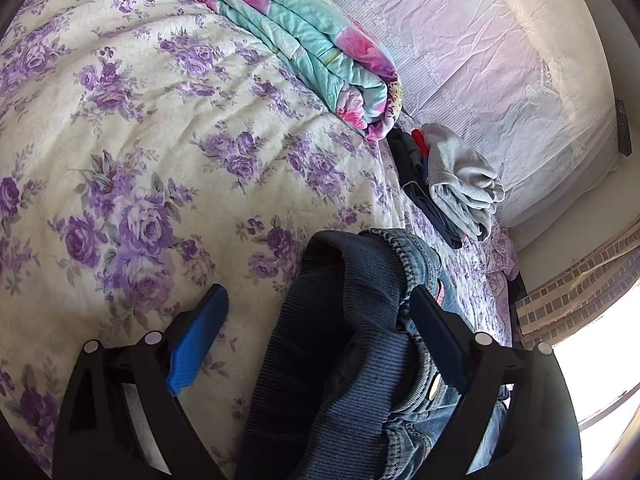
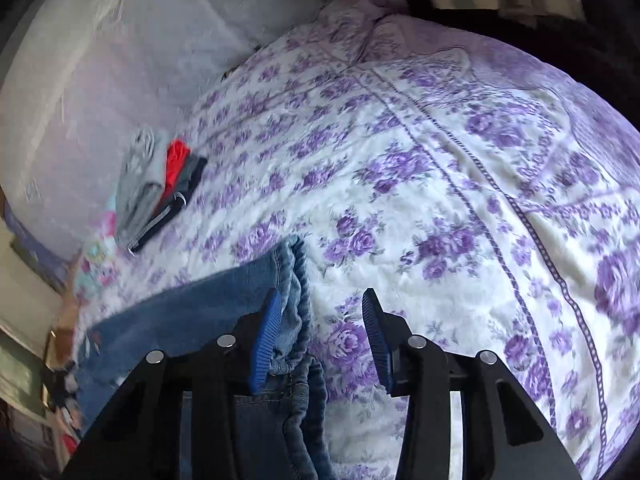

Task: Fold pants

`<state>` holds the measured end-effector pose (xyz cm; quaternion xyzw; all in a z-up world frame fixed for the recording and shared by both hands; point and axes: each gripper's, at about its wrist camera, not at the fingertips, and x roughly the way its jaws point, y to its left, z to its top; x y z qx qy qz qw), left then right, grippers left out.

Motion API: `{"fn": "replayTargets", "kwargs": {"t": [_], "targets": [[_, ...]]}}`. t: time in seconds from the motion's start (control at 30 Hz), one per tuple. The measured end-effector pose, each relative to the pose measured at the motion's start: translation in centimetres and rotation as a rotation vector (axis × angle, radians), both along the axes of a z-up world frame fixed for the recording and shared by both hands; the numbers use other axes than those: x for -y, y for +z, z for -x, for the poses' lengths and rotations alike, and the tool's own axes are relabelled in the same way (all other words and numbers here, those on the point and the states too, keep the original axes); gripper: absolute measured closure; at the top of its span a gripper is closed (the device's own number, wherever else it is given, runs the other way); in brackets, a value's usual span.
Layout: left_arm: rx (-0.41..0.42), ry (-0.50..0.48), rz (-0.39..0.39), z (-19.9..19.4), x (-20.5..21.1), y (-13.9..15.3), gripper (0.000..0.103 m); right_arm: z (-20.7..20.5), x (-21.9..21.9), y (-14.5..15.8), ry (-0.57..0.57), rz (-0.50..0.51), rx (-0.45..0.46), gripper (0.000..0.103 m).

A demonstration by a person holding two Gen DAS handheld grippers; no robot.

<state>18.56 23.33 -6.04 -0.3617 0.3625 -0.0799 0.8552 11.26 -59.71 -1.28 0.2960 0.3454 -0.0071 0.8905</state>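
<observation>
Left wrist view: your left gripper and right gripper both gape around blue denim pants on the purple-flowered bedspread, no writing readable.

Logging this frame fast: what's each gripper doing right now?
Left gripper: open, jeans between the jaws.
Right gripper: open, jeans edge between the jaws.

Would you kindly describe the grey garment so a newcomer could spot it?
Start at the purple-flowered bedspread and go to its edge by the lilac curtain. There lies a small pile of clothes; the grey garment lies crumpled on it, paler than the dark and red pieces beside it.
</observation>
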Motion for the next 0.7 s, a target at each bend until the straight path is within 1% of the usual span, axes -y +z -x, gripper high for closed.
{"fn": "replayTargets", "kwargs": {"t": [0.03,0.07,0.1,0.2,0.23,0.33,0.4,0.43,0.47,0.53,0.63,0.7], "targets": [[-0.002,-0.001,-0.002,0.0,0.0,0.0,0.014,0.3,0.1,0.4,0.005,-0.024,0.025,0.06],[-0.004,-0.001,-0.002,0.0,0.1,0.0,0.014,0.0,0.0,0.6,0.02,-0.034,0.03,0.06],[-0.009,-0.001,-0.003,-0.2,0.1,0.1,0.013,-0.2,-0.4,0.8,0.035,-0.037,0.024,0.06],[-0.041,0.001,-0.007,-0.6,0.3,0.3,0.013,-3.1,-1.9,1.0,0.074,-0.027,-0.012,0.059],[-0.061,0.004,-0.003,-0.9,0.2,0.4,0.013,-3.0,-2.4,0.8,0.075,-0.023,-0.017,0.059],[-0.092,-0.006,0.005,-1.8,-0.1,1.1,0.013,-6.0,-3.2,-0.2,0.088,-0.047,-0.055,0.058],[-0.094,0.001,-0.021,-2.2,-0.3,1.7,0.013,-7.4,-3.4,-1.2,0.075,-0.049,-0.089,0.056],[-0.092,0.01,-0.04,-2.3,-0.4,2.1,0.013,-7.8,-3.4,-1.7,0.073,-0.053,-0.099,0.053],[-0.086,0.017,-0.061,-2.5,-0.5,2.6,0.013,-8.3,-3.5,-2.1,0.072,-0.06,-0.109,0.047],[-0.076,0.011,-0.081,-3.1,-0.6,3.5,0.013,-8.6,-3.5,-2.9,0.064,-0.071,-0.113,0.042],[-0.075,-0.015,-0.096,-4.1,-0.5,4.0,0.013,-8.7,-3.7,-3.6,0.07,-0.074,-0.111,0.041],[-0.082,-0.053,-0.116,-5.2,0.1,3.9,0.013,-8.6,-3.8,-3.7,0.075,-0.07,-0.098,0.041]]}}
